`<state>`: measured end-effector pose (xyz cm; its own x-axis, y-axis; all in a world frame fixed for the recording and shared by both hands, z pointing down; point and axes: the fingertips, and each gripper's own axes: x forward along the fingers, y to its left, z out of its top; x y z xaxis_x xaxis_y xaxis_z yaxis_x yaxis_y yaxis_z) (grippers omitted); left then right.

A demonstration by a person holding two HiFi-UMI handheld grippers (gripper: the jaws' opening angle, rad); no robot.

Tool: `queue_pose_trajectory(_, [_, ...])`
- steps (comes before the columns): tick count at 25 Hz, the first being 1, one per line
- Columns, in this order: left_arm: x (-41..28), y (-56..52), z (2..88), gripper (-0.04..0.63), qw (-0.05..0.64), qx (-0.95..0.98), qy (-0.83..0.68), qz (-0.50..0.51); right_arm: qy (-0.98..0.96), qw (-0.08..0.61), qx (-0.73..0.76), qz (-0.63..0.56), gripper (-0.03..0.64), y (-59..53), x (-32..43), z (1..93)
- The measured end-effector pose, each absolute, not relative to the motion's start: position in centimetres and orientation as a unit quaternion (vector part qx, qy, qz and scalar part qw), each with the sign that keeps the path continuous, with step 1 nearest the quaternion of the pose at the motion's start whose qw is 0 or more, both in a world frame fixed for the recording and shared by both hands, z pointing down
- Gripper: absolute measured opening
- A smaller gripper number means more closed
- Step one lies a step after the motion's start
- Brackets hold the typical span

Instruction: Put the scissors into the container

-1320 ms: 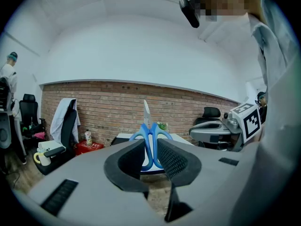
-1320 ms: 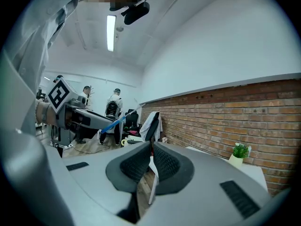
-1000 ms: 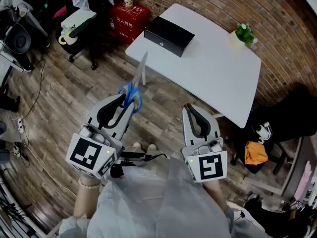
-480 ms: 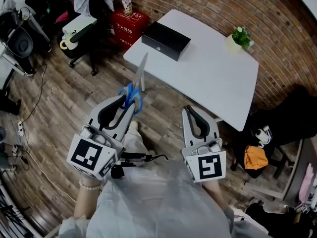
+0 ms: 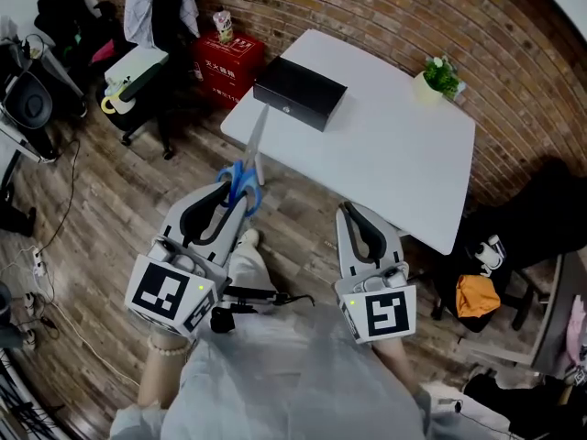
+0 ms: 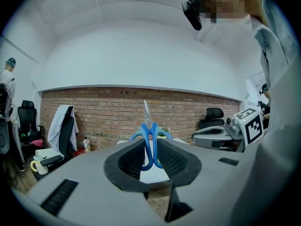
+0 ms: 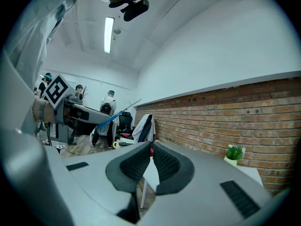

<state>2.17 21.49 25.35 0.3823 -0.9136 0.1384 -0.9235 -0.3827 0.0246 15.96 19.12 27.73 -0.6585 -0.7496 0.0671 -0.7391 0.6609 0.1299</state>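
Observation:
Blue-handled scissors (image 5: 242, 183) stand blades-up in my left gripper (image 5: 231, 202), which is shut on their handles; the left gripper view shows the scissors (image 6: 149, 140) pinched between the pads. The blades point toward the white table (image 5: 385, 145). A black box-shaped container (image 5: 299, 92) lies at the table's near-left corner, ahead of the scissors' tip and apart from it. My right gripper (image 5: 360, 220) hovers over the floor just short of the table's front edge, its jaws shut with nothing between them. From the right gripper view the scissors (image 7: 115, 117) appear at the left.
A small potted plant (image 5: 438, 76) stands at the table's far corner by the brick wall. A red box (image 5: 224, 58) and office chairs (image 5: 138, 62) sit at the left. Another chair with an orange item (image 5: 477, 293) is at the right. Wooden floor lies below.
The table and container have shifted slightly left and nearer in the head view as the person steps forward. Both grippers keep their grip and pose.

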Motion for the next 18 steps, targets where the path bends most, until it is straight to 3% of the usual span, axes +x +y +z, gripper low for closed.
queue_pose_trajectory(18, [-3.7, 5.4, 26.5, 0.098, 0.062, 0.874, -0.477, 0.073, -0.871, 0.111, 0.477, -0.017, 0.048, 5.9, 9.9, 28.9])
